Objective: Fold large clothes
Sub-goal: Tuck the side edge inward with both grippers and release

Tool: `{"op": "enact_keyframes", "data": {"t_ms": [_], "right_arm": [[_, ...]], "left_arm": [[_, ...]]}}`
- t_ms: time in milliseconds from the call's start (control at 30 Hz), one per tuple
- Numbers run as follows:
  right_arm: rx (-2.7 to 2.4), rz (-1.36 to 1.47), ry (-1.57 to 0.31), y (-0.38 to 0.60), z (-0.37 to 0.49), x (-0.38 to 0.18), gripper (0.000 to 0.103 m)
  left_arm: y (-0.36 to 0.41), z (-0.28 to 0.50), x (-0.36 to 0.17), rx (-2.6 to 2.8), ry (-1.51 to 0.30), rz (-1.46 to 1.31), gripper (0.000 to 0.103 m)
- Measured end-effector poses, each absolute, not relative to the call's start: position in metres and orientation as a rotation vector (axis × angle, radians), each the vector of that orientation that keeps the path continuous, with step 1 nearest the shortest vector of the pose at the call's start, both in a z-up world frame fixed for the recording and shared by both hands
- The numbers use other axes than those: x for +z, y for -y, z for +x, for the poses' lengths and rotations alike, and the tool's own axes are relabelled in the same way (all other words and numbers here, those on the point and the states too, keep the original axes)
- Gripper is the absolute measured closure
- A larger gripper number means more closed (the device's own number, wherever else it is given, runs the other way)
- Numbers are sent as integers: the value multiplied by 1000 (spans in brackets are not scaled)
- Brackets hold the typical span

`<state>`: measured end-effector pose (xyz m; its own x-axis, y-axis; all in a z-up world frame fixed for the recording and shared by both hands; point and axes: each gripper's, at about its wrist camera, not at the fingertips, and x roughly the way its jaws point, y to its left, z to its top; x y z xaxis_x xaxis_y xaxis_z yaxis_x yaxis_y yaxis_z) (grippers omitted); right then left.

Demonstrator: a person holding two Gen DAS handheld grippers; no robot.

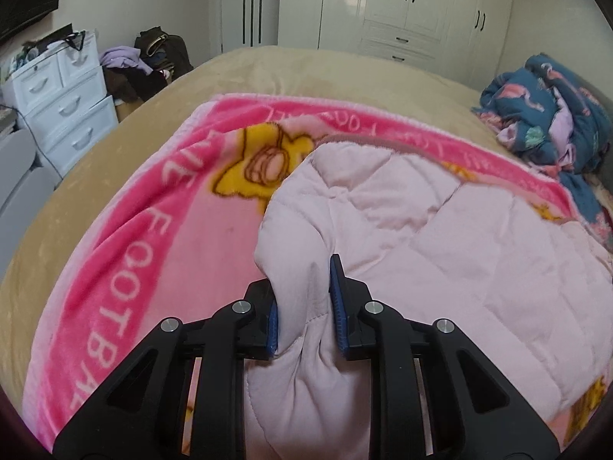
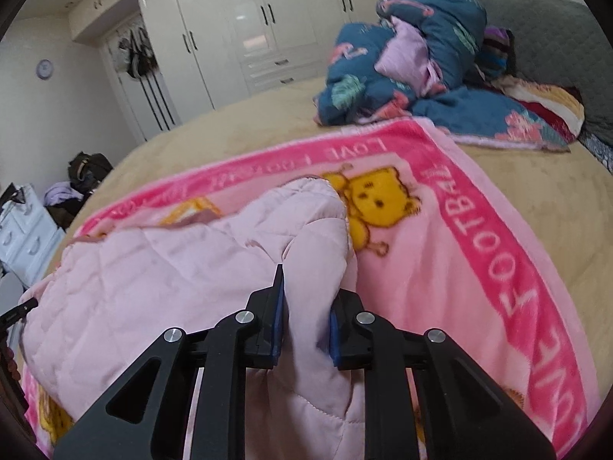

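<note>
Pale pink quilted jacket bunched and puffy on a pink cartoon blanket, left gripper and right gripper fingers each pinching a fold of it

Bedroom interior: plain off-white walls, a glossy white built-in wardrobe with dark handles and two small drawers along the far wall, and a round clock on the wall beside it. Large bed under a tan cover, with a grey padded headboard at one end. White plastic drawer unit at the bedside, near a heap of dark and lilac clothes; even, soft light with glare on the wardrobe doors.
</note>
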<state>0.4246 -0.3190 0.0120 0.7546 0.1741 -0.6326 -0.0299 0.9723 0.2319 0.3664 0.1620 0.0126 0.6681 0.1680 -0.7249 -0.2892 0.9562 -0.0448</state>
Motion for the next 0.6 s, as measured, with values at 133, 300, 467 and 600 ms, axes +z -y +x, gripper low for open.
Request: {"op": "enact_keyframes", "data": {"t_ms": [133,300,467,600], "right_arm": [[96,227,-743,322,429,-5,86],[77,237,-785,326,431,-19,86],[72,232,-801,325,423,-19,83],[72,254,-811,331,417,-16,71]], "left_arm": [[-162,370,5,262,-812,-159,88],[-164,370,3,260,-815,-165,87],[-166,370,2,267,-822,-172,84],[-167,366,1,270,-827,-178,81]]}}
